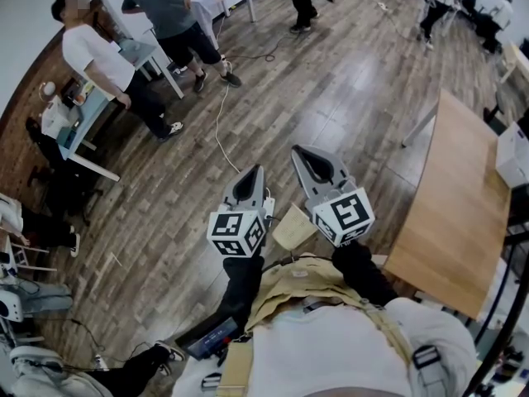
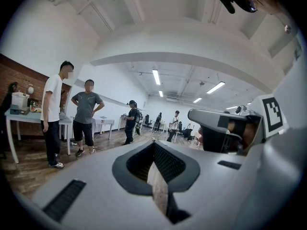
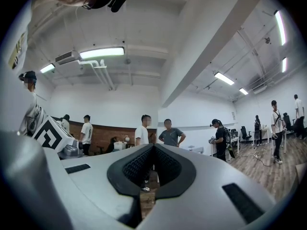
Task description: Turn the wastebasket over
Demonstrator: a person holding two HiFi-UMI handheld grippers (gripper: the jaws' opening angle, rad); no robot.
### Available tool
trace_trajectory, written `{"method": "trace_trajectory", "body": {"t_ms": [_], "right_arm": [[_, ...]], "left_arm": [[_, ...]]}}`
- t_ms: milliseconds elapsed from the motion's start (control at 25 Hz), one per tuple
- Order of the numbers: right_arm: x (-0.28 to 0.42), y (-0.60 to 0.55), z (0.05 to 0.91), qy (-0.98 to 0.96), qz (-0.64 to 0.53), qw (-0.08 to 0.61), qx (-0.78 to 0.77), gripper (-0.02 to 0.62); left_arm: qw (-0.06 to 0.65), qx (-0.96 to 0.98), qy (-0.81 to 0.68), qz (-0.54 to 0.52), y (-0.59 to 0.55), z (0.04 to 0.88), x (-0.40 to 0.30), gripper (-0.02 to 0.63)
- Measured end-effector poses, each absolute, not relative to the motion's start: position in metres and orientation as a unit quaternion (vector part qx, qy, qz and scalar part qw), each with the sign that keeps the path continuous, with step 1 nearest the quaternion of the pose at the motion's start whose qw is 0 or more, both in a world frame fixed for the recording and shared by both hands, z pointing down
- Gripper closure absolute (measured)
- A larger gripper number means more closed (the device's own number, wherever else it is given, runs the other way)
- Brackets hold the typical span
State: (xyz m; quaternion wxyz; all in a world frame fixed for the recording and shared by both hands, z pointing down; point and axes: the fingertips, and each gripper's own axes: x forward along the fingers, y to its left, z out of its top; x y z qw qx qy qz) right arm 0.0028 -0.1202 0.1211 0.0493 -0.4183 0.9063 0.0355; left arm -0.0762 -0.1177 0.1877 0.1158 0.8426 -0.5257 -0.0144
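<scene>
No wastebasket shows in any view. In the head view both grippers are held close in front of the person's body, over the wooden floor. My left gripper point(image 1: 250, 179) and my right gripper point(image 1: 310, 157) point forward side by side, each with a marker cube behind it. My left gripper point(image 2: 154, 145) has its jaws together at the tips, with nothing between them. My right gripper point(image 3: 153, 146) is likewise shut and empty. The right gripper's body point(image 2: 220, 128) shows at the right of the left gripper view.
A wooden table point(image 1: 455, 213) stands at the right. Two people point(image 1: 99, 56) point(image 1: 165, 11) stand by white tables at the far left, others further back. A cable point(image 1: 219, 114) trails across the plank floor ahead. A tan flap point(image 1: 293, 226) hangs between the grippers.
</scene>
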Motion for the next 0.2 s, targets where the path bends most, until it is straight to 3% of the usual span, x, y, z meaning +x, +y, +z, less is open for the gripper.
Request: {"method": "trace_trajectory", "body": {"t_ms": [200], "right_arm": [[-0.0029, -0.1247, 0.1217, 0.909, 0.038, 0.048, -0.413, 0.574]], "left_arm": [[0.115, 0.842, -0.526, -0.014, -0.1223, 0.1883, -0.0806, 0.604]]}}
